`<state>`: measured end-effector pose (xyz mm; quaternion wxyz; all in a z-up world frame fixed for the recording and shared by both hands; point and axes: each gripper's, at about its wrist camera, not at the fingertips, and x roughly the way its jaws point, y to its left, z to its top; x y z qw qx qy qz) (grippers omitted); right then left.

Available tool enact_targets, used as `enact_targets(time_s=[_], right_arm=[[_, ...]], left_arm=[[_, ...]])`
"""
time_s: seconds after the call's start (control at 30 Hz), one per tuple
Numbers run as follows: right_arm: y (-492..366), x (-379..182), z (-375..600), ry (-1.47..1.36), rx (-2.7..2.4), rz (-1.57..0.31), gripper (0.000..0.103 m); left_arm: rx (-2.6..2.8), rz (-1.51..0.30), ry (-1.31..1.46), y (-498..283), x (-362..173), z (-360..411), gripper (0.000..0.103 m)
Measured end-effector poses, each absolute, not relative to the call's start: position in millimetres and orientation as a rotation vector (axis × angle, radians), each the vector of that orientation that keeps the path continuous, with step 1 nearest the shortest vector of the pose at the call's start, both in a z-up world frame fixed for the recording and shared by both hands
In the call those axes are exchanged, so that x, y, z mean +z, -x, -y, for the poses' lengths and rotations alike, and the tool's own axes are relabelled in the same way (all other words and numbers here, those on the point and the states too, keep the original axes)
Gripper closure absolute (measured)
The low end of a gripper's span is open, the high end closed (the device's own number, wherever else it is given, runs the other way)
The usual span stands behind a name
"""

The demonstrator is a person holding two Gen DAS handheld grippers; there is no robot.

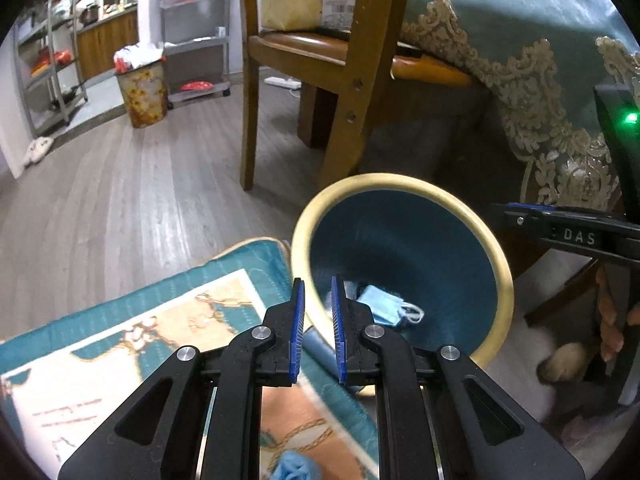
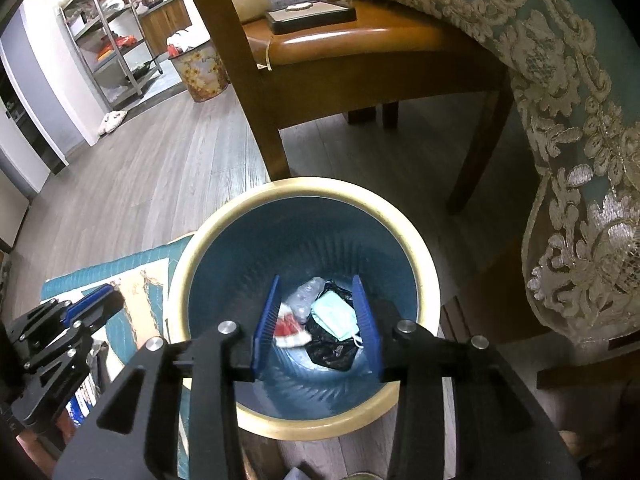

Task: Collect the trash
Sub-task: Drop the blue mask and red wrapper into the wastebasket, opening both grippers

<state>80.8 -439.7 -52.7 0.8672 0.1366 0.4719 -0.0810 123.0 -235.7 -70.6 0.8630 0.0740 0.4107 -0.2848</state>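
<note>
A teal waste bin with a cream rim [image 2: 304, 186] stands on the floor under my right gripper [image 2: 316, 280], which is open with nothing between its blue pads. At the bin's bottom lie a pale blue face mask [image 2: 334, 316], a black plastic bag [image 2: 330, 352], a red and white wrapper [image 2: 288, 330] and some clear plastic [image 2: 306, 294]. In the left wrist view my left gripper [image 1: 317, 284] is shut and empty, low over the near rim of the bin [image 1: 400, 180] and the mat's edge. A crumpled blue scrap [image 1: 294, 470] lies on the mat under it.
A teal and cream floor mat [image 1: 132, 320] lies left of the bin. A wooden chair [image 2: 360, 52] stands just behind the bin, and a lace-edged teal tablecloth [image 2: 580, 160] hangs at the right. A floral bin [image 1: 142, 94] and metal shelves [image 1: 44, 60] stand far back.
</note>
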Motion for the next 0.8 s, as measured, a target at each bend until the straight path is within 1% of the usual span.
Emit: enact_targets(time_s=[0.07,0.13,0.2,0.23,0.3,0.33,0.37,0.4,0.43,0.47,0.5,0.53,0.57,0.6,0.7,0.8], right_arm=[[-81.5,-50.6,436.8,-0.288,-0.168,-0.986,0.066],[-82.0,-46.8,431.8,-0.282,-0.165,-0.98,0.063],[-82.2,-41.6,424.8,-0.272,-0.158,-0.971,0.056],[-82.5,-40.1,422.4,-0.266,-0.154,-0.967,0.055],[-82.5,-35.7,414.9,-0.25,-0.146,-0.962,0.048],[-82.4,-33.5,410.6,-0.238,-0.144,-0.959,0.046],[-82.2,-31.3,406.5,-0.229,-0.14,-0.954,0.04],[-82.2,-29.6,403.4,-0.223,-0.138,-0.95,0.034],[-82.0,-27.2,399.2,-0.218,-0.132,-0.944,0.031],[-81.8,-24.7,394.8,-0.215,-0.123,-0.937,0.024],[-81.5,-23.1,391.8,-0.214,-0.118,-0.931,0.017],[-81.1,-20.5,387.3,-0.211,-0.11,-0.92,0.014],[-80.9,-18.5,383.2,-0.209,-0.103,-0.914,0.012],[-80.7,-16.1,380.1,-0.208,-0.097,-0.909,0.01],[-80.5,-11.7,365.3,-0.19,-0.082,-0.898,0.006],[-80.0,-9.1,350.3,-0.168,-0.063,-0.893,0.006]], left_arm=[[-0.587,-0.851,-0.156,-121.6,-64.9,227.5,0.089],[-0.572,-0.838,-0.155,-120.0,-57.3,216.6,0.089],[-0.559,-0.83,-0.154,-117.6,-52.5,208.4,0.089],[-0.552,-0.826,-0.155,-116.2,-50.1,204.0,0.089],[-0.537,-0.816,-0.16,-112.2,-43.9,193.9,0.085],[-0.526,-0.809,-0.163,-109.7,-40.4,187.6,0.081],[-0.519,-0.806,-0.161,-108.5,-37.6,182.8,0.076],[-0.511,-0.804,-0.154,-106.5,-34.2,176.0,0.066],[-0.505,-0.803,-0.15,-105.5,-32.1,171.8,0.06],[-0.493,-0.792,-0.144,-102.2,-27.7,163.4,0.049],[-0.487,-0.784,-0.142,-100.1,-25.4,158.1,0.041],[-0.476,-0.776,-0.143,-97.7,-22.0,152.2,0.038],[-0.457,-0.764,-0.144,-94.6,-17.0,143.0,0.032],[-0.449,-0.759,-0.141,-92.9,-14.8,136.2,0.029],[-0.409,-0.738,-0.128,-85.8,-3.9,109.2,0.024],[-0.363,-0.721,-0.129,-78.0,2.8,82.9,0.021]])
